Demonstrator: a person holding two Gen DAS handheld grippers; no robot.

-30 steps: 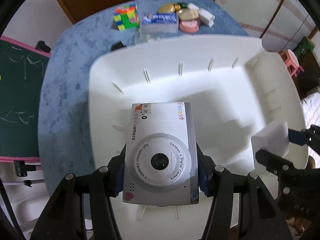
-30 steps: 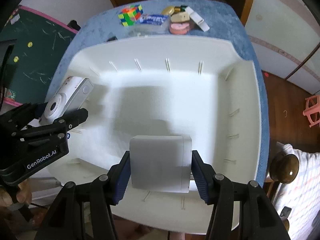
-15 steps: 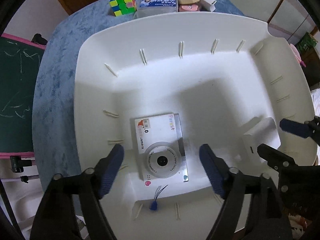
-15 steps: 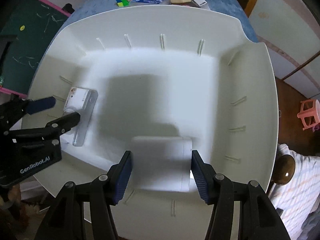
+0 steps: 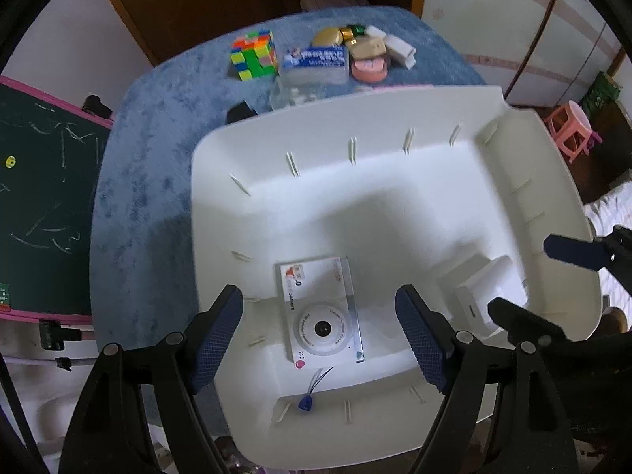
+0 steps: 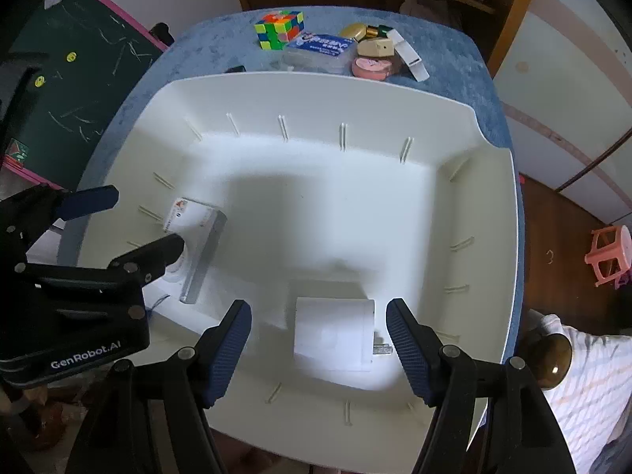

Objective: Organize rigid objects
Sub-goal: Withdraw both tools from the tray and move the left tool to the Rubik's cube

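Observation:
A white children's digital camera [image 5: 320, 313] lies flat on the floor of the big white bin [image 5: 395, 181], near its left wall. My left gripper [image 5: 320, 339] hangs open above it, empty. A white box-shaped charger [image 6: 333, 333] lies in the bin [image 6: 316, 91] near the front. My right gripper [image 6: 319, 349] is open above it, empty. The camera also shows in the right wrist view [image 6: 195, 239], partly hidden by the left gripper. The charger shows in the left wrist view [image 5: 480, 292].
On the blue table [image 5: 158, 166] behind the bin sit a Rubik's cube [image 5: 254, 54], a blue-white pack [image 5: 316, 64], a pink round case [image 5: 369, 69] and several small items. A green chalkboard [image 5: 35, 197] stands left. A pink stool [image 6: 608, 252] is on the floor right.
Both grippers opened and let go: the camera and the charger now lie in the bin. Both grippers have lifted back from the bin floor.

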